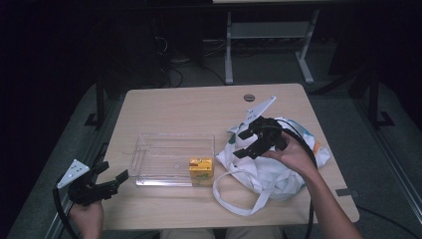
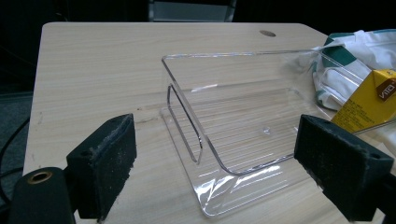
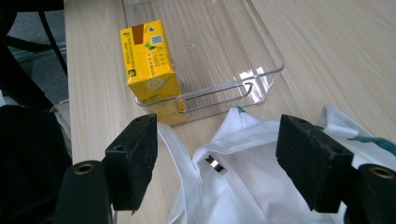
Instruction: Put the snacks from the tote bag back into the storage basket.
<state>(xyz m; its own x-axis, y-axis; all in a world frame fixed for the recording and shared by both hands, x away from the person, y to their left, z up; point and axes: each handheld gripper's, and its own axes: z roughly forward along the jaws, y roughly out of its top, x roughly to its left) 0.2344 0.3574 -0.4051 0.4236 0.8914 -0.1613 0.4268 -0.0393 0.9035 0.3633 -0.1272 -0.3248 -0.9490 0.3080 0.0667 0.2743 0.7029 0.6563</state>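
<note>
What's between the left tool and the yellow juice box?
The clear plastic bin, seen in the high view: the left tool sits at its near left corner, the yellow juice box inside at its right end.

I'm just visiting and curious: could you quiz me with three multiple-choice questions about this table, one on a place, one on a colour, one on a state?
1. Where is the carton?
A in the clear tray
B inside the bag
C on the floor

2. What colour is the carton?
A blue
B yellow
C red

3. How do the right tool jaws stand?
A clamped on the carton
B open, holding nothing
C gripping the tray

Answers: 1 A, it stands in the tray's corner nearest the white bag; 2 B, yellow in every view; 3 B, nothing sits between the jaws above the bag.
</note>
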